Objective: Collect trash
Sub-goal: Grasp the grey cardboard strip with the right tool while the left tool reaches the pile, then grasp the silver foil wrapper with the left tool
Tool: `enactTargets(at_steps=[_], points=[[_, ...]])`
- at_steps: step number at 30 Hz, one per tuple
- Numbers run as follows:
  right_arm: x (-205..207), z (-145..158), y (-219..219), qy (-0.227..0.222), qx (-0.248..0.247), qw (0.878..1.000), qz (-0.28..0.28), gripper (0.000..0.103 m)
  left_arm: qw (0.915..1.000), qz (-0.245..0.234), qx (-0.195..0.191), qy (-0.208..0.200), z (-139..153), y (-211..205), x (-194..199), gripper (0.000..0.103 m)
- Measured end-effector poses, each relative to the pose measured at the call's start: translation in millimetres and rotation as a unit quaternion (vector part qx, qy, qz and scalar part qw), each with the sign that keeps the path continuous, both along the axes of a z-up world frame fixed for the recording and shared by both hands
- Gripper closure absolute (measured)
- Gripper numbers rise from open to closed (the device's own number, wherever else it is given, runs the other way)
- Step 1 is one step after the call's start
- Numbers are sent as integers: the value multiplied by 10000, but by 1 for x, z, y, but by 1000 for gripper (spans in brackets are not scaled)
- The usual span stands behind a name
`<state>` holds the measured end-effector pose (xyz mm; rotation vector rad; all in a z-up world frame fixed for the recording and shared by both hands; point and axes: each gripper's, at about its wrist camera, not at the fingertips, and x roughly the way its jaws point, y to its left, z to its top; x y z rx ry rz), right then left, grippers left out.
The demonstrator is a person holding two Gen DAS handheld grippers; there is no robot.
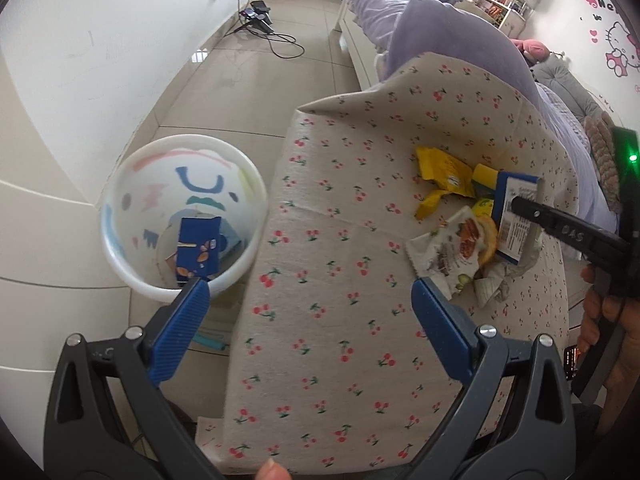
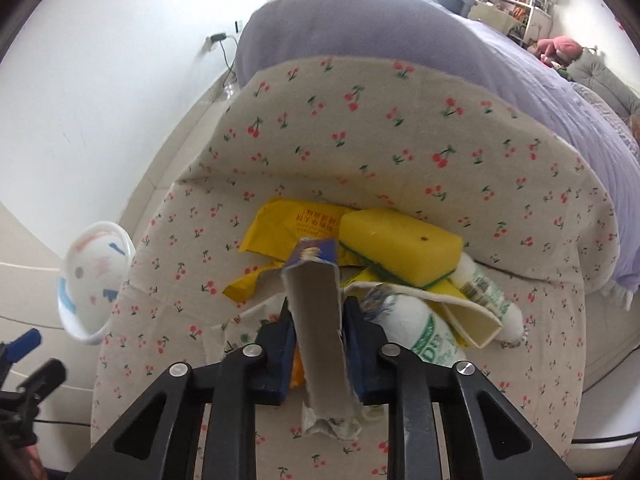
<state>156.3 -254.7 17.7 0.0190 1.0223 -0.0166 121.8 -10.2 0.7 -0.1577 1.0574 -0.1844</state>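
Note:
My left gripper (image 1: 308,292) is open and empty, with one blue finger (image 1: 180,328) over the rim of a white trash bin (image 1: 120,264) on the floor. A blue snack box (image 1: 199,249) lies inside the bin. My right gripper (image 2: 316,316) is shut on a flattened blue carton (image 2: 318,312), held just above a trash pile on the cherry-print cloth (image 2: 360,128). The same carton shows in the left wrist view (image 1: 514,216). The pile holds a yellow wrapper (image 2: 292,224), a yellow sponge (image 2: 400,244) and white-green packets (image 2: 412,320).
The cherry cloth (image 1: 340,240) covers a low surface next to a bed with a purple duvet (image 1: 440,36). A printed snack wrapper (image 1: 448,252) and yellow wrapper (image 1: 440,172) lie on it. The bin also shows at the left of the right wrist view (image 2: 92,276). Cables (image 1: 264,28) lie on the tiled floor.

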Motion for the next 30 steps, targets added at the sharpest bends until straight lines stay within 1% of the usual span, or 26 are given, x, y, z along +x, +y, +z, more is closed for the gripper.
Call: enactTargets(at_steps=[2,5,10,13,15,18,24,27,30], points=[[-7,9,-8,-85,167,9998,-29,82,10000,-60,19,-16,-1,-8,1,2],[-23,24,-25,-288,545,9981,-47,82,9998,-179,93,-56,-3,-24,3,3],[-46,45,-49,-652,640,9957,-132,82,9985,-488,242,-85,-10,-57,9,3],[-58,51,-67,-729,788,9940,-190,82,9972,-699,239,-82,-15,-79,12,3],[-63,51,-78,-721,898,9930,-247,82,9959,-857,262,-86,-20,-94,14,3],[-68,48,-93,-704,917,9926,-383,82,9938,-1053,344,-114,-26,-114,15,2],[-77,37,-122,-594,998,9910,-659,82,9910,-1296,301,-160,-37,-142,20,3],[-79,30,-132,-495,986,9911,-740,82,9907,-1314,299,-183,-43,-148,25,3],[-78,25,-137,-412,985,9911,-791,82,9920,-1246,147,-113,-50,-148,32,3]])
